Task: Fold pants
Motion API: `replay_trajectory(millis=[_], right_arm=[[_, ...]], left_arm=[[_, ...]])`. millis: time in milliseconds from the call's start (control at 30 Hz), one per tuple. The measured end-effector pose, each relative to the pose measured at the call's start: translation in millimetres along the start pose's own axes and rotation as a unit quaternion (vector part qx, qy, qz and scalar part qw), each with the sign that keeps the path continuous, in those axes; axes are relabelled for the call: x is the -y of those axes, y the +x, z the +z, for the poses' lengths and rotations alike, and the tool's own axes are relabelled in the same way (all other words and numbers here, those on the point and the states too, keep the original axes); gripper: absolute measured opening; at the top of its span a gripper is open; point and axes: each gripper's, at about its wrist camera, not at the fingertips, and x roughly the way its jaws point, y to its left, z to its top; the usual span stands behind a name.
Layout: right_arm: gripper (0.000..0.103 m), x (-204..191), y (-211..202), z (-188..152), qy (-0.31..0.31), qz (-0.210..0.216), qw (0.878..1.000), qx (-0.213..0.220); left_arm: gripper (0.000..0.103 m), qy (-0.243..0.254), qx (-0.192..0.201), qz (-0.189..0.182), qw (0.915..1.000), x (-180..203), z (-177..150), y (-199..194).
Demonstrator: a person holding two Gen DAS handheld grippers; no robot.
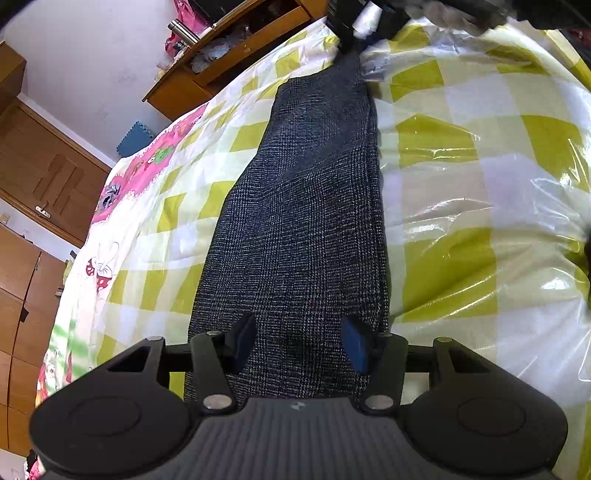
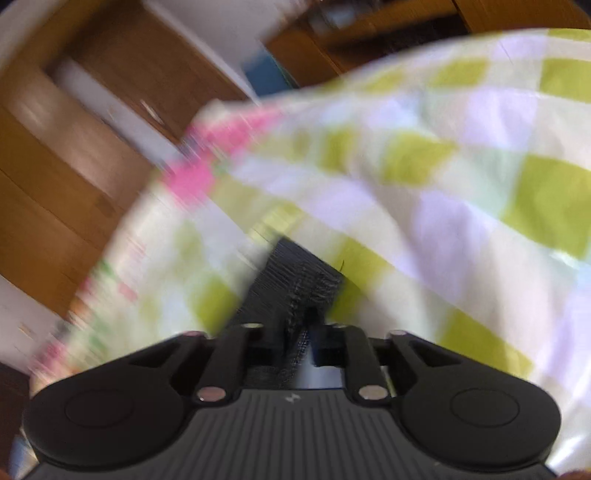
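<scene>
Dark grey checked pants (image 1: pixel 306 221) lie stretched lengthwise on a bed with a yellow-and-white checked cover (image 1: pixel 461 192). My left gripper (image 1: pixel 299 343) is open, its blue-padded fingers (image 1: pixel 354 343) straddling the near end of the pants. At the far end the right gripper (image 1: pixel 351 33) holds the pants' other end. In the blurred right wrist view, my right gripper (image 2: pixel 301 332) is shut on a fold of the pants (image 2: pixel 295 280) above the bed cover (image 2: pixel 443 184).
A wooden shelf unit (image 1: pixel 229 55) with a metal flask (image 1: pixel 183 31) stands beyond the bed. Wooden wardrobe doors (image 1: pixel 40 173) line the left wall. Shiny plastic covers the bed's right side (image 1: pixel 517 221). A pink cartoon print (image 1: pixel 147 166) runs along the bed's left edge.
</scene>
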Motion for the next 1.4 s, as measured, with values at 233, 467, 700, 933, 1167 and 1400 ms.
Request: replay_trajectory(millis=[233, 467, 700, 933, 1167, 1400], right_arm=[[0.006, -7, -30, -11, -0.041, 0.025, 0.999, -0.005], [0.004, -55, -57, 20, -0.100, 0.106, 0.987, 0.072], [0.006, -4, -15, 10, -0.042, 0.013, 0.999, 0.031], [0.046, 24, -33, -10, 0.041, 0.047, 0.998, 0.029], [0.056, 8, 5, -22, 0.057, 0.065, 0.996, 0.010], [0.024, 25, 32, -29, 0.186, 0.163, 0.968, 0.037]], left_arm=[[0.064, 0.005, 0.003, 0.000, 1.0000, 0, -3, -2], [0.065, 0.000, 0.002, 0.005, 1.0000, 0, -4, -4], [0.065, -0.002, 0.004, 0.009, 1.0000, 2, -6, -3], [0.064, 0.000, 0.004, 0.007, 1.0000, 2, -7, -4], [0.064, -0.002, 0.002, 0.012, 0.9999, 4, -7, -3], [0.064, -0.013, 0.005, 0.010, 0.9999, 2, -8, -1]])
